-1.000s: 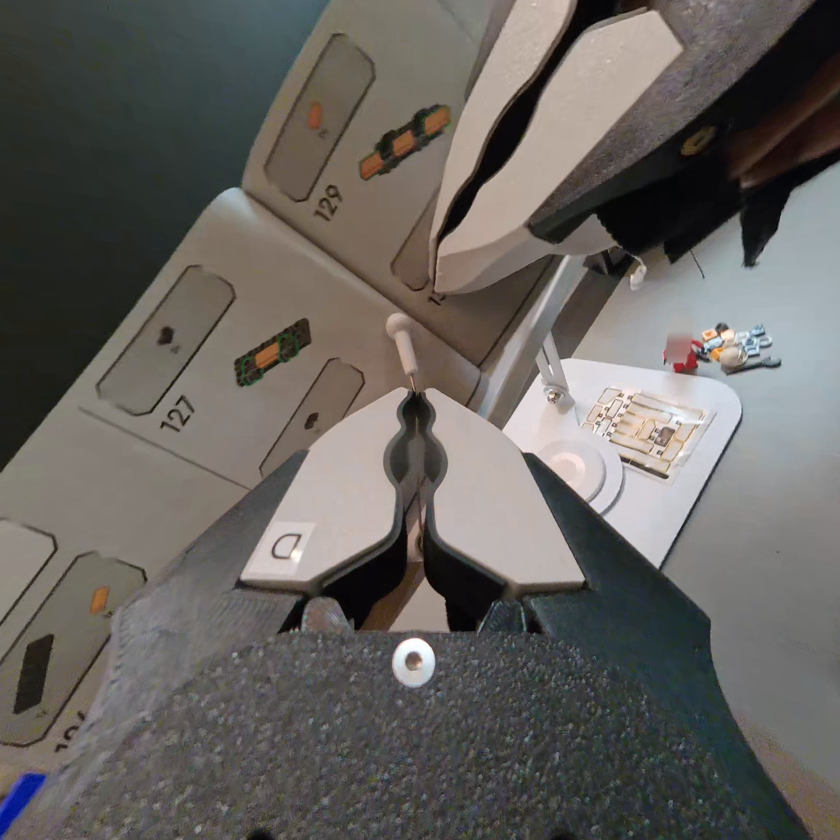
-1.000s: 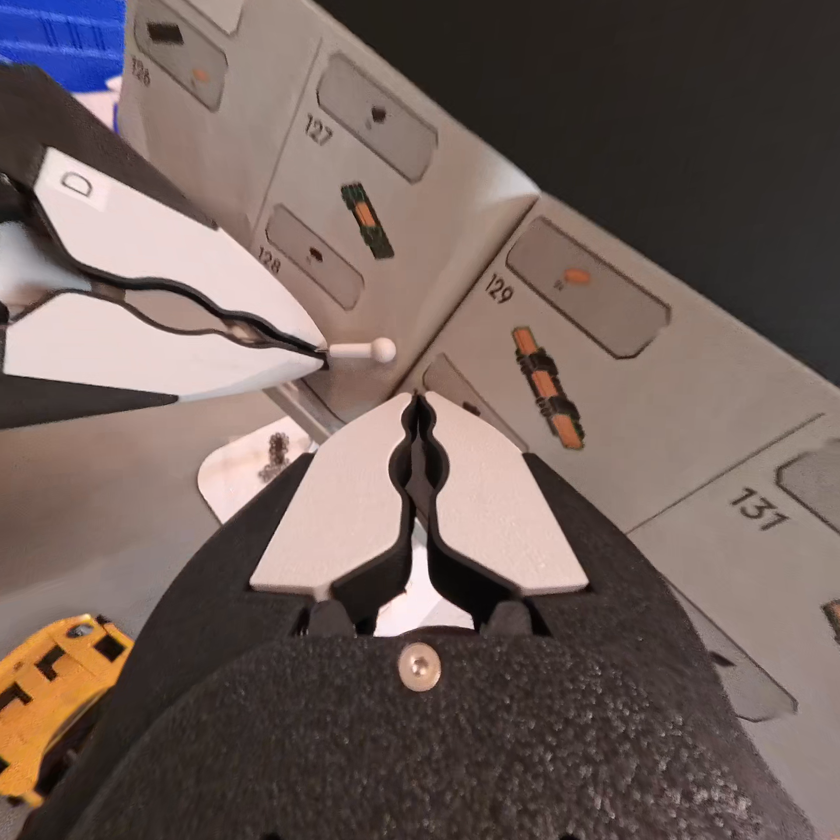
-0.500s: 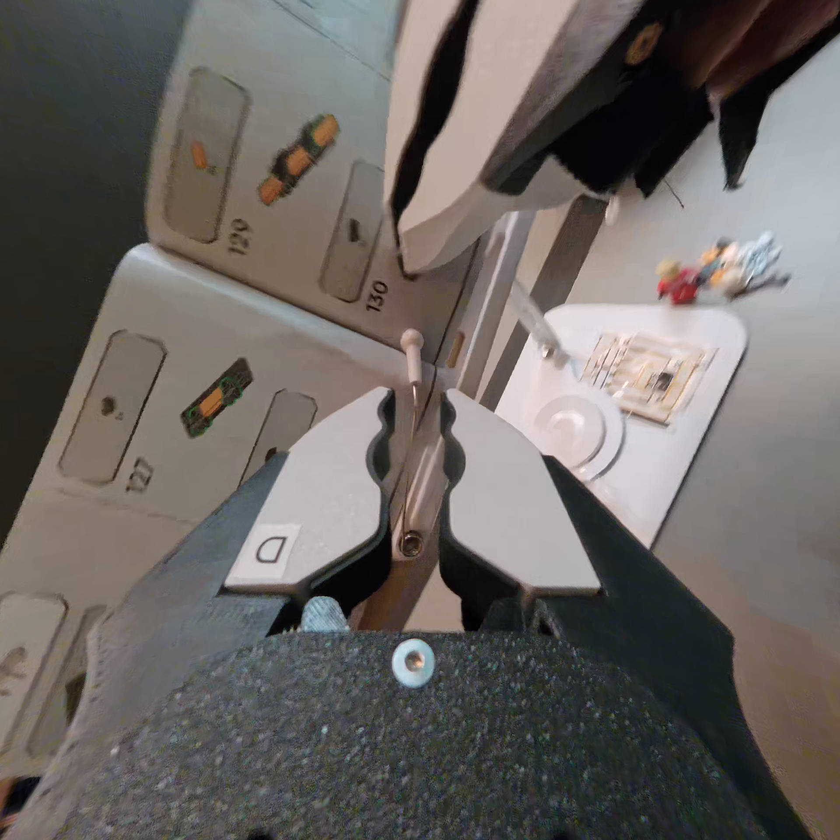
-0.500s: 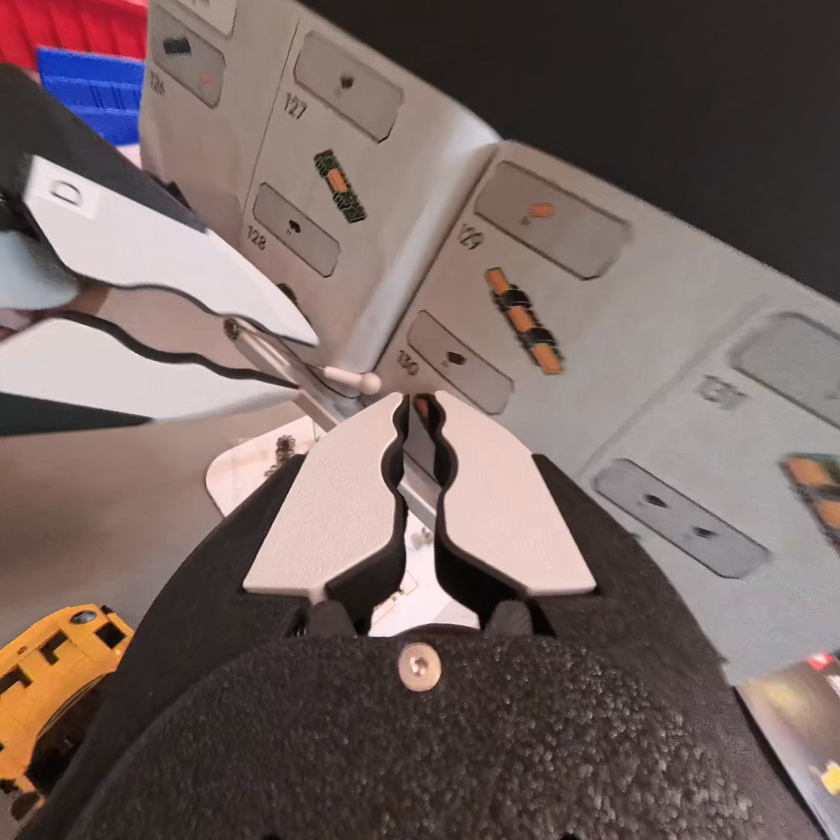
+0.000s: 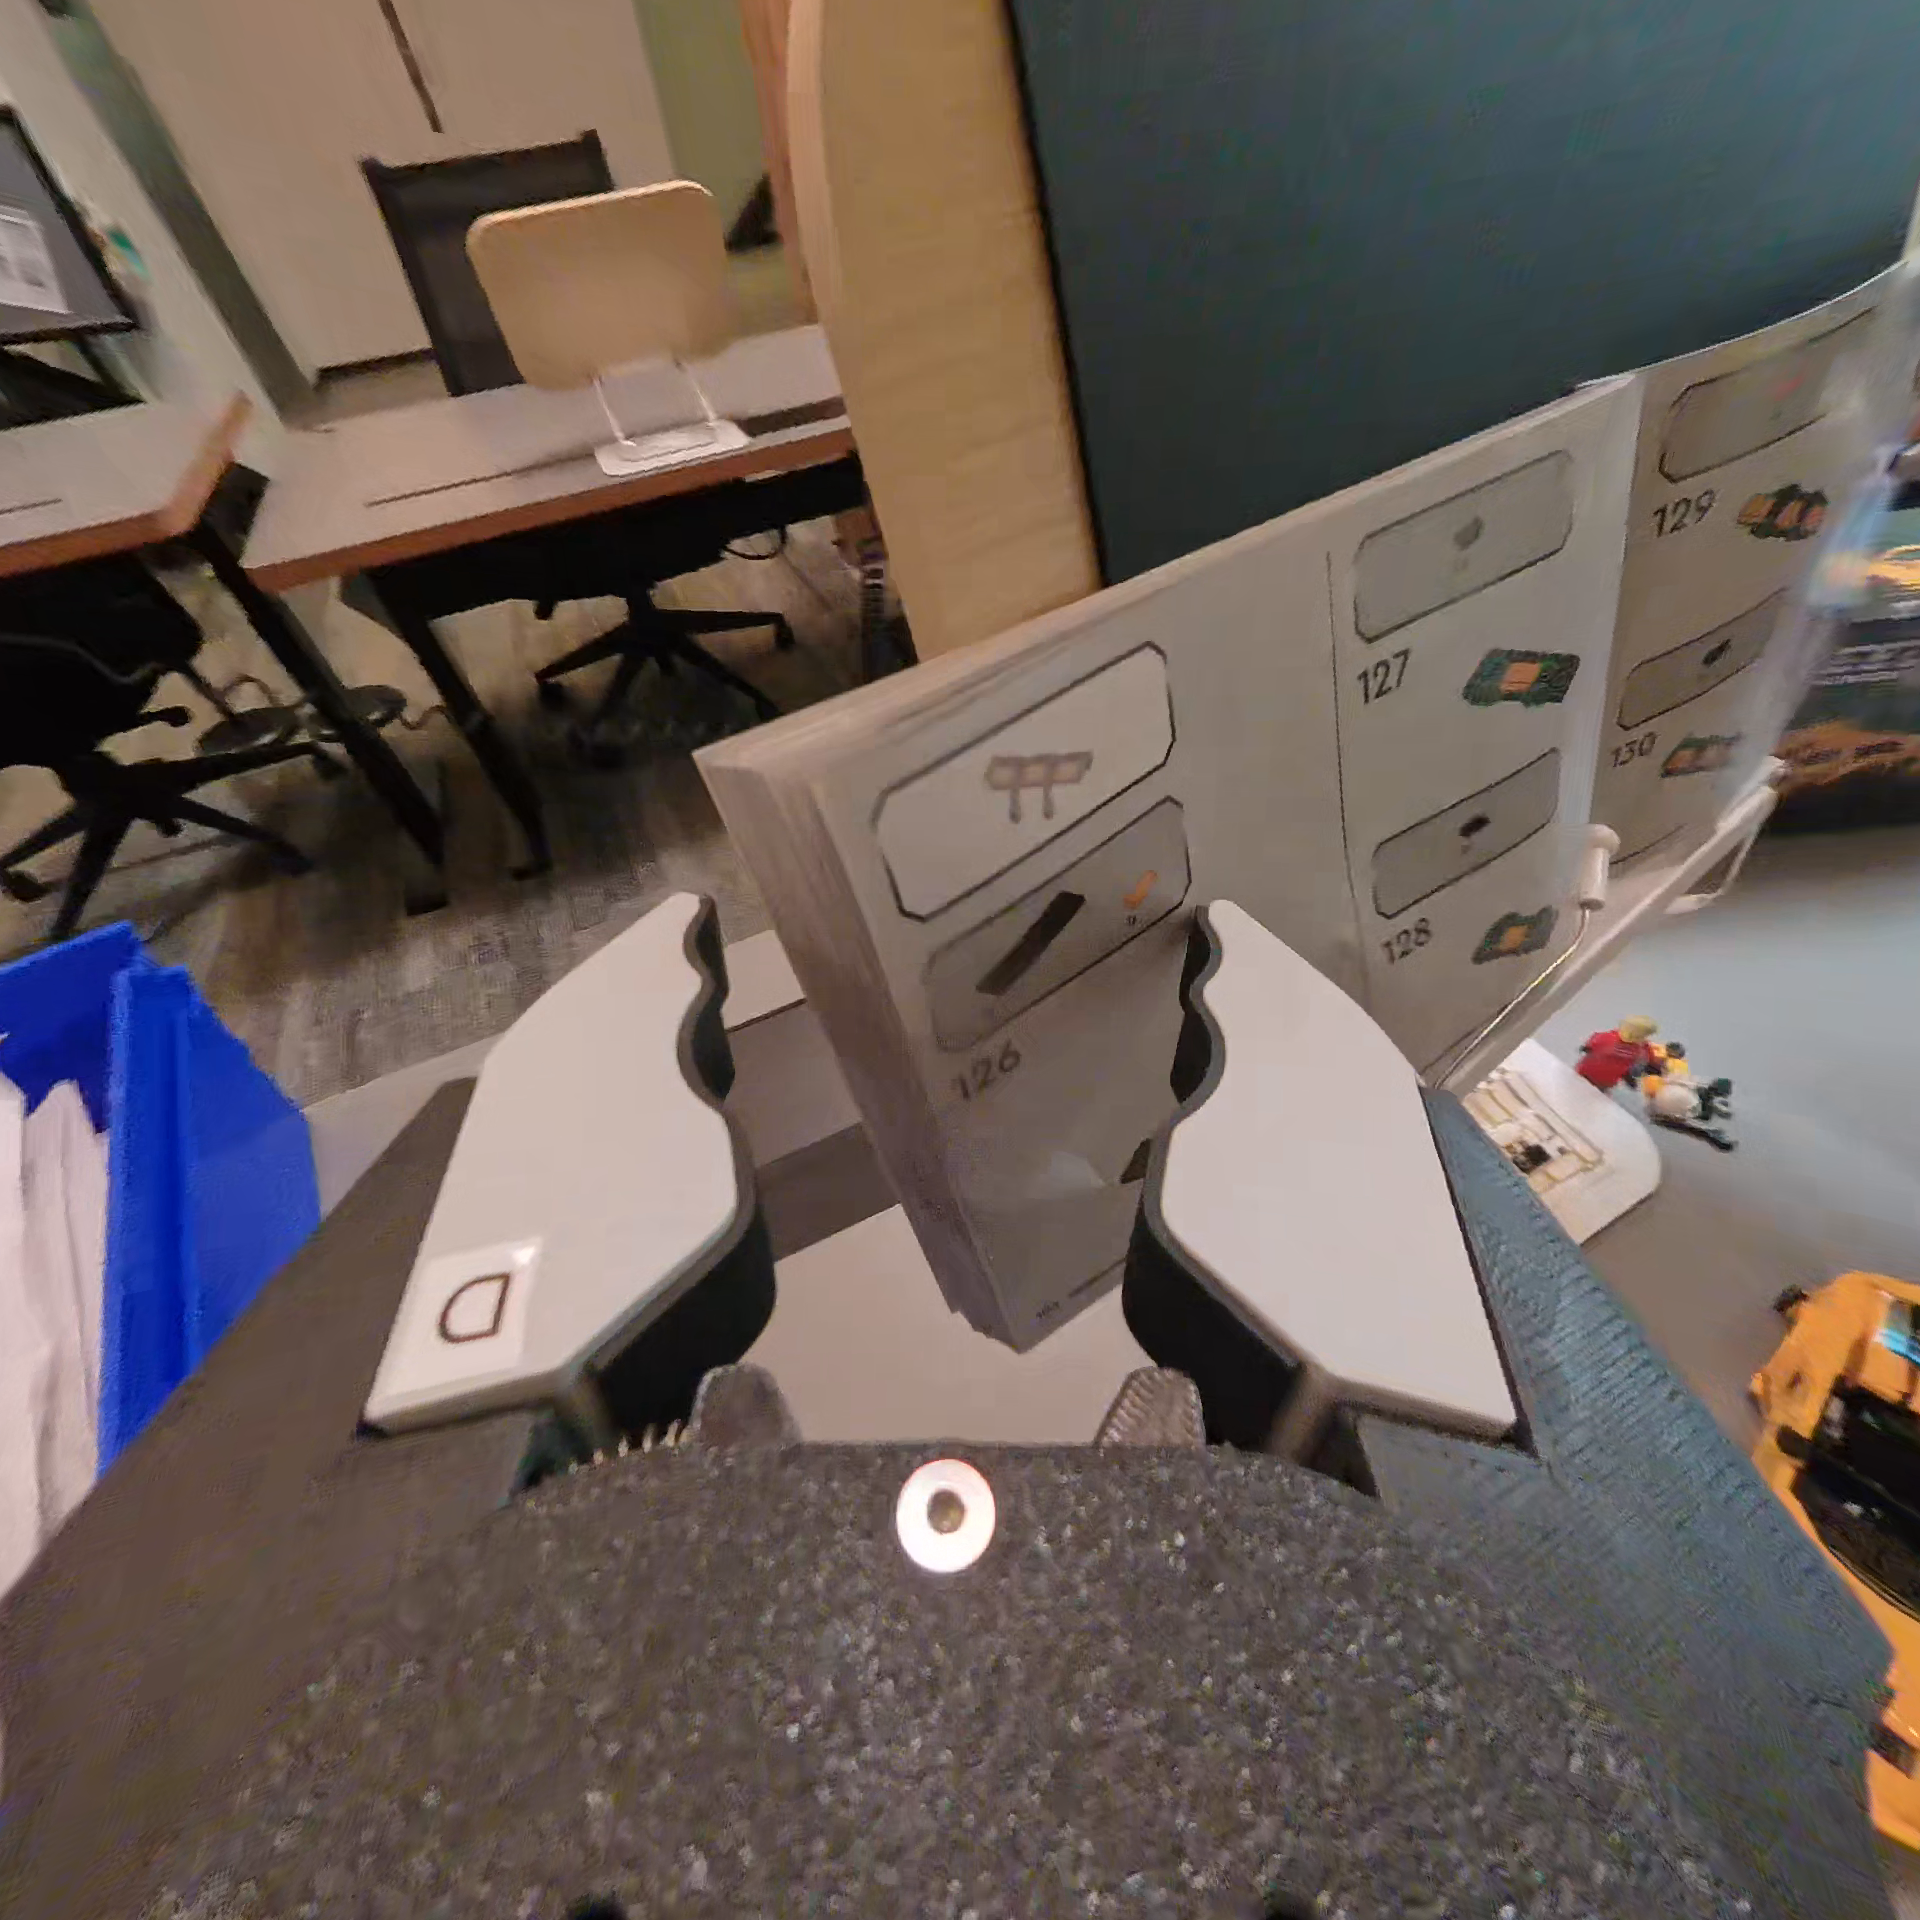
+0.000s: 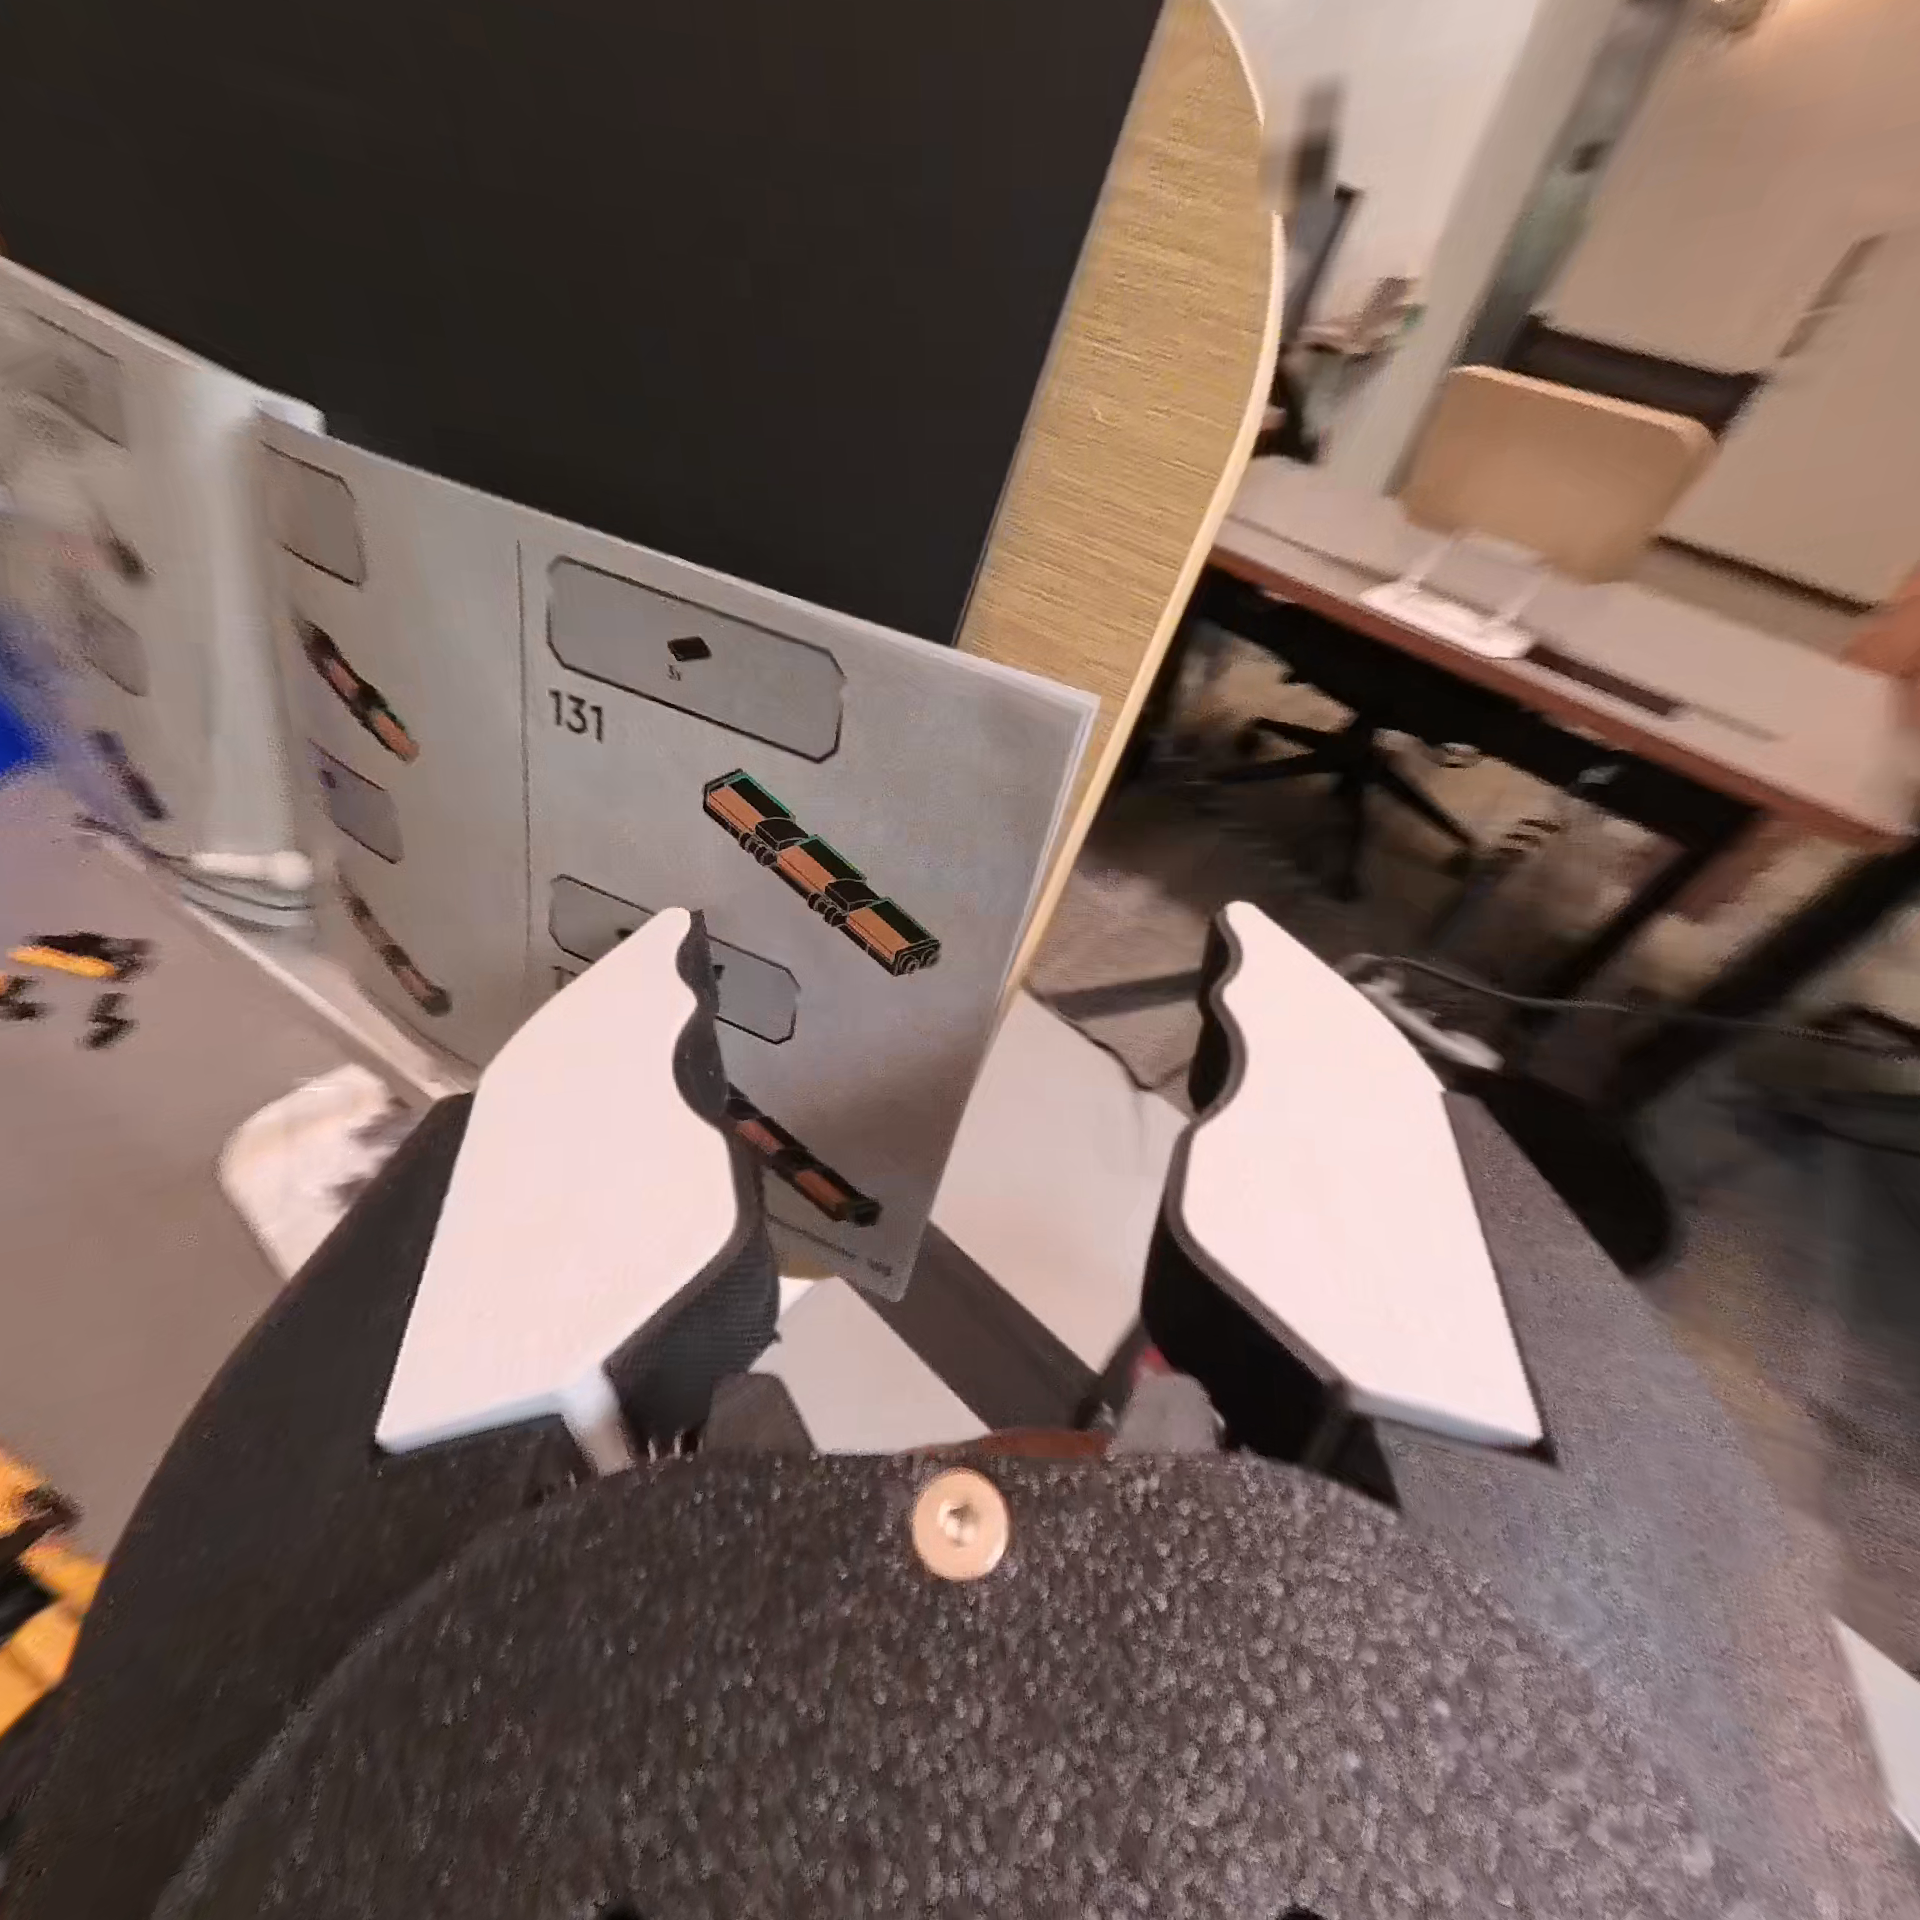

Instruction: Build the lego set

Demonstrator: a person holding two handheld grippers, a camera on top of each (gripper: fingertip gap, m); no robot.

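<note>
The open grey paper instruction booklet (image 5: pixel 1226 831) stands upright on a white stand (image 5: pixel 1569 1153) whose base is mostly hidden behind the right finger of the left tool (image 5: pixel 951 1023). The booklet's far pages at 2 o'clock in the left wrist view are blurred. A yellow brick-built car (image 5: pixel 1839 1444) is cut off by the frame edge at 4 o'clock, and small toy figures (image 5: pixel 1652 1081) at 3 o'clock are too small to make out. In the right wrist view, dark loose pieces (image 6: pixel 78 977) on the grey tabletop (image 6: pixel 114 1122) at 9 o'clock are smeared by blur.

A blue plastic bin (image 5: pixel 177 1153) at 8 o'clock holds something white, only partly in frame.

The left tool is spread wide and holds nothing; the booklet's page stack shows in its gap, beyond the fingers. The right tool (image 6: pixel 951 1023) is likewise wide apart and empty, the booklet's right page (image 6: pixel 790 831) behind its left finger.
</note>
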